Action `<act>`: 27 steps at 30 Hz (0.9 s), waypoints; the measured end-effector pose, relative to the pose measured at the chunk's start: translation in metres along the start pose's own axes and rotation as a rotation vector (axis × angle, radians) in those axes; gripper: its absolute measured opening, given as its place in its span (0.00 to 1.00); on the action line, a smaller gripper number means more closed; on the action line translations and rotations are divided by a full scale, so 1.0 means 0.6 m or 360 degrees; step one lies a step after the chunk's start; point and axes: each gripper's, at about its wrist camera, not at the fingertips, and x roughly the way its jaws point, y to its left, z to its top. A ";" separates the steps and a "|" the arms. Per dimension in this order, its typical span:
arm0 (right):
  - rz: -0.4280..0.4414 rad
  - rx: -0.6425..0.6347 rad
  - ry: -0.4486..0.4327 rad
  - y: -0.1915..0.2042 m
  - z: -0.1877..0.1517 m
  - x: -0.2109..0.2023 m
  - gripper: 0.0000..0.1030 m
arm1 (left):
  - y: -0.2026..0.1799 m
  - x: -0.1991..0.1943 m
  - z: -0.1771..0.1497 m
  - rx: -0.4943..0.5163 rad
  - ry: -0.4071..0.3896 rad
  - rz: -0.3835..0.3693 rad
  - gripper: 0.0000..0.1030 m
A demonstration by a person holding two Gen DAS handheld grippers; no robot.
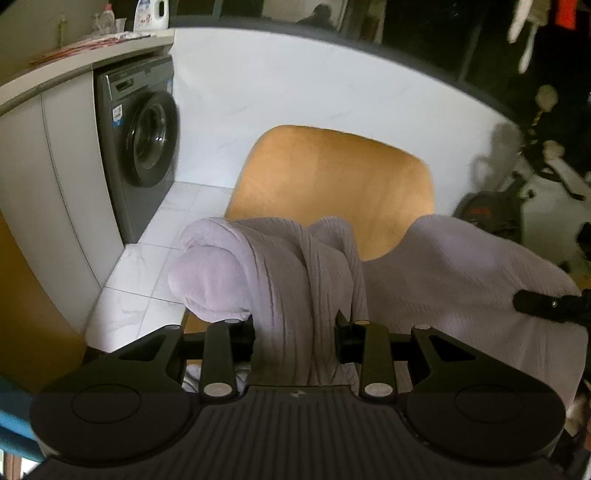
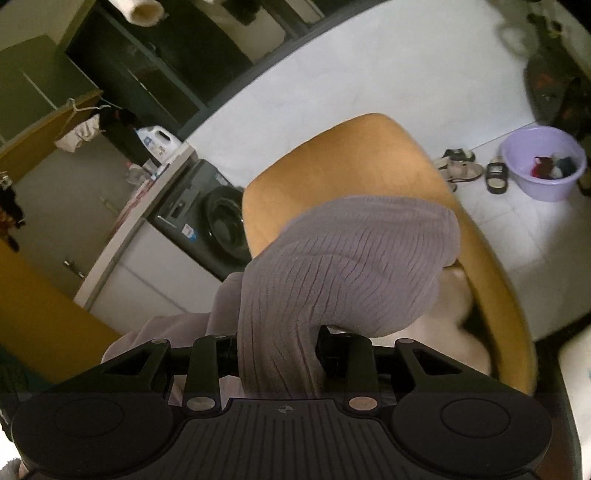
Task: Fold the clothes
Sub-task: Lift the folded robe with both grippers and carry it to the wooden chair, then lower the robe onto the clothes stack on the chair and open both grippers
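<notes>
A pale lilac ribbed knit garment (image 1: pixel 295 266) hangs bunched in front of an orange chair (image 1: pixel 332 173). My left gripper (image 1: pixel 295 332) is shut on a gathered fold of it, and the cloth spreads off to the right. The tip of the other gripper (image 1: pixel 546 302) pokes in over that cloth at the right edge. In the right wrist view my right gripper (image 2: pixel 277 347) is shut on another thick fold of the same garment (image 2: pixel 351 258), which bulges up and hides the fingertips. The orange chair (image 2: pixel 332 155) lies behind it.
A dark front-loading washing machine (image 1: pixel 144 147) stands under a counter at the left, with a detergent bottle (image 1: pixel 149 13) on top. White tiled floor (image 1: pixel 147 266). A lilac basin (image 2: pixel 543 162) and sandals (image 2: pixel 465 170) sit on the floor at the right. A white low wall (image 1: pixel 314 85) curves behind.
</notes>
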 end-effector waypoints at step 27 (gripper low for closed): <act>-0.0821 0.0089 0.0142 -0.221 0.040 0.394 0.65 | 0.076 0.364 -0.057 0.0247 0.0589 0.0234 0.74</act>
